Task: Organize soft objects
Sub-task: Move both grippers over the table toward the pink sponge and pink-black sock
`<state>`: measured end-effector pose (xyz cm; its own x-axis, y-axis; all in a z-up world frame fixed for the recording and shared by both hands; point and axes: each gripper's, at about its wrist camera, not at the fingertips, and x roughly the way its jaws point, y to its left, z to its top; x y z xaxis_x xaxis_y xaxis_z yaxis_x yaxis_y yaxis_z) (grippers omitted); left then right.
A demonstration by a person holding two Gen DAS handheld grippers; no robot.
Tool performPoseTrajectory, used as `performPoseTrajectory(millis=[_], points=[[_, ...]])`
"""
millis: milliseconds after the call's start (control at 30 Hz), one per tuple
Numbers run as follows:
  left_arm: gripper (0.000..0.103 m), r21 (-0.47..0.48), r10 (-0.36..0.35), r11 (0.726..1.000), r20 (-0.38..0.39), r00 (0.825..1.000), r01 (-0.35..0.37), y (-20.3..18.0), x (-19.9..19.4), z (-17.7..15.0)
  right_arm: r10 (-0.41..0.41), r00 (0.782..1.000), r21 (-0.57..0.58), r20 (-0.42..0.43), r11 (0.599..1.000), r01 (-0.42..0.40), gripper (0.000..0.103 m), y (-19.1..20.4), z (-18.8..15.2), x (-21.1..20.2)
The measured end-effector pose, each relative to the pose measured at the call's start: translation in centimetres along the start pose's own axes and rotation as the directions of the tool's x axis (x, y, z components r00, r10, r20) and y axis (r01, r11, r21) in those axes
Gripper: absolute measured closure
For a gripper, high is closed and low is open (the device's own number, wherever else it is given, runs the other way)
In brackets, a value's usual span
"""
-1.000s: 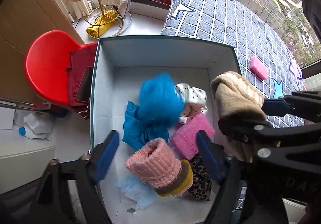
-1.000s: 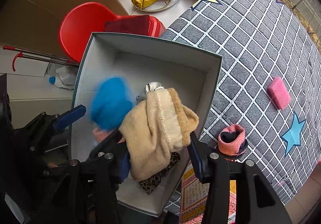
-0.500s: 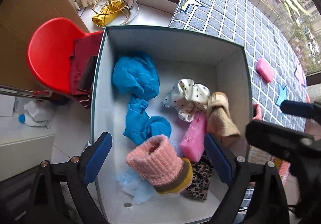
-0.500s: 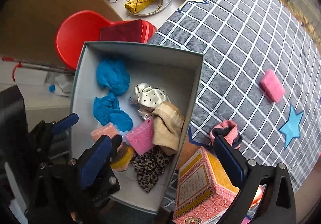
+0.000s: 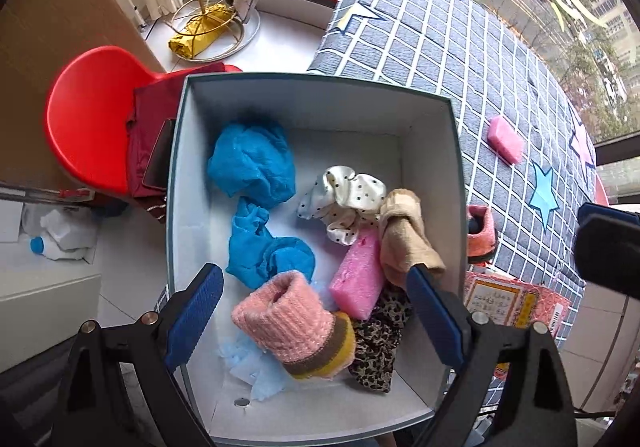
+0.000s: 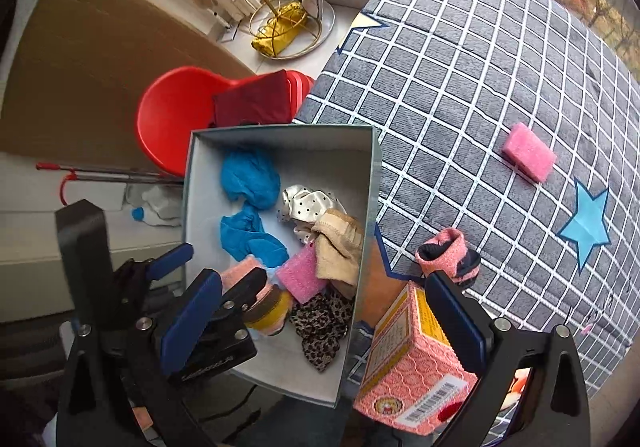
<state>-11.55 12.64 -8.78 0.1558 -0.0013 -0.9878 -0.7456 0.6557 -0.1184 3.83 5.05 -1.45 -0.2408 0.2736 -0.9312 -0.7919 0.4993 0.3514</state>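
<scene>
Currently, the open box point(image 5: 316, 103) holds the sorted soft items: two blue cloths point(image 5: 252, 167), a polka-dot fabric point(image 5: 348, 195), a tan sock point(image 5: 404, 235), a pink sponge point(image 5: 358, 279), a pink knit hat point(image 5: 292, 323) and a leopard-print cloth point(image 5: 380, 343). On the checked blanket point(image 6: 460, 87) lie a second pink sponge point(image 6: 528, 157) and a pink sock point(image 6: 448, 255), the latter near the box's right wall. The left gripper point(image 5: 316, 319) hovers over the box's near end, jaws spread wide and empty. The right gripper point(image 6: 324, 319) is positioned above the box's right edge and a pink carton point(image 6: 412, 363), jaws likewise wide apart, gripping nothing.
</scene>
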Motion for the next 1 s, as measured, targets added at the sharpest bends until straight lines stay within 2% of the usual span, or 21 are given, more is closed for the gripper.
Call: performPoseTrajectory(millis=[200,333,467,600,767,1000], points=[[0.008,0.045,-0.014,0.999,-0.007,1.0,0.014,-1.7,-0.5,1.2,0.012,0.999,0.095,0.042,0.995,-0.016,0.0,-3.9,-0.8,-3.0],[0.008,0.108,-0.021,0.994,-0.019,1.0,0.023,-3.9,-0.6,2.1,-0.018,0.998,0.199,0.066,0.98,0.004,0.0,-8.6,-1.4,-4.5],[0.008,0.19,-0.027,0.981,-0.024,0.999,0.031,-7.2,-1.0,2.9,-0.072,0.997,0.305,0.037,0.951,0.057,0.0,-13.6,-2.1,-4.0],[0.008,0.263,-0.001,0.965,-0.017,1.0,0.005,-10.2,-1.0,3.1,-0.076,0.997,0.376,-0.01,0.923,0.074,0.0,-17.6,-2.9,-2.0],[0.008,0.306,0.046,0.951,-0.013,0.999,-0.039,-12.4,-0.3,3.3,-0.034,0.996,0.386,-0.08,0.92,0.063,0.0,-19.3,-3.4,1.6],[0.008,0.313,0.1,0.946,-0.029,0.995,-0.086,-13.7,0.6,4.0,0.045,0.985,0.282,-0.169,0.959,0.004,0.0,-18.0,-1.9,6.7]])
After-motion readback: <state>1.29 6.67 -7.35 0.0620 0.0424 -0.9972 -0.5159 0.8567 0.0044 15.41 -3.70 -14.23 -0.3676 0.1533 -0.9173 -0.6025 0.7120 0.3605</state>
